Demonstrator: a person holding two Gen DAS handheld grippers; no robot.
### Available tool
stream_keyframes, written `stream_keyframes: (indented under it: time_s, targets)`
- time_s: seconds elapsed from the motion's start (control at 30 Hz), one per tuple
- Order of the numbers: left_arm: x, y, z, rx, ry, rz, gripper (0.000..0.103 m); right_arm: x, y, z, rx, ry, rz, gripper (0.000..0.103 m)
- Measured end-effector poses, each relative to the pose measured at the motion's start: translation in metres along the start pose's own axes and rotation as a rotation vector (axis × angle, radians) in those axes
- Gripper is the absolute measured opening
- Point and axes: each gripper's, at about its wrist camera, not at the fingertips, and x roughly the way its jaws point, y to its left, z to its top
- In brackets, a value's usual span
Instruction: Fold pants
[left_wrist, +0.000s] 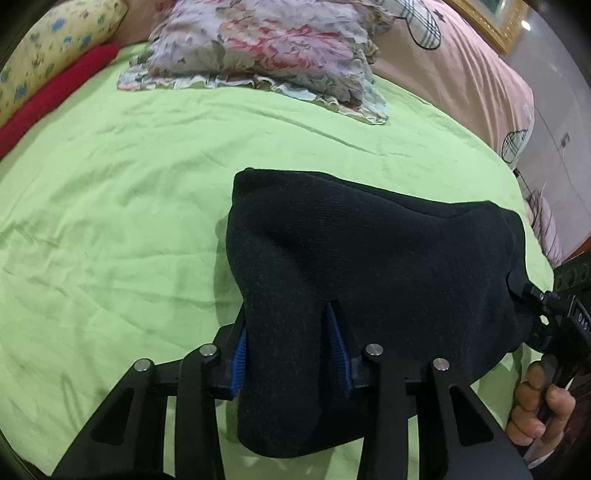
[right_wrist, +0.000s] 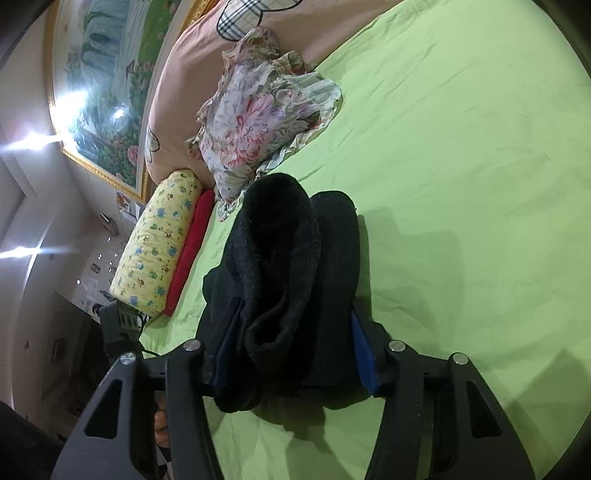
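Note:
The black pants are bunched into a thick bundle held just above the green bedsheet. My left gripper is shut on one end of the bundle, blue pads pressing the cloth on both sides. The right gripper shows at the right edge of the left wrist view, gripping the other end. In the right wrist view my right gripper is shut on the pants, which hang in folded layers between its fingers. The fingertips are hidden by cloth.
A floral pillow lies at the head of the bed, with a pink quilt behind it. A yellow patterned pillow and a red cloth lie along one bed edge. A framed painting hangs on the wall.

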Motion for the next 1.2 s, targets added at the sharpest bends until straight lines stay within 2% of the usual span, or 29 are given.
stream_keyframes:
  time_s: [0.17,0.27,0.47,0.7,0.97,1.2]
  targets:
    - [-0.011,0.001,0.001,-0.008,-0.016,-0.003,0.028,-0.004,0.013,-0.003,0.013,-0.02,0.008,0.049]
    - [-0.022,0.005,0.002,-0.022,-0.035,-0.003,0.027,-0.006,0.029,-0.003,-0.006,-0.024,0.024,0.047]
    - [-0.056,0.022,0.009,-0.038,-0.115,0.074,0.026,0.011,0.068,-0.003,-0.084,0.01,0.052,0.046]
    - [-0.08,0.055,0.029,-0.062,-0.177,0.123,0.026,0.047,0.098,0.01,-0.125,0.025,0.079,0.046]
    - [-0.067,0.087,0.07,-0.08,-0.198,0.169,0.027,0.093,0.115,0.036,-0.149,0.035,0.078,0.046]
    - [-0.047,0.097,0.107,-0.074,-0.217,0.2,0.027,0.126,0.113,0.061,-0.155,0.034,0.055,0.046]
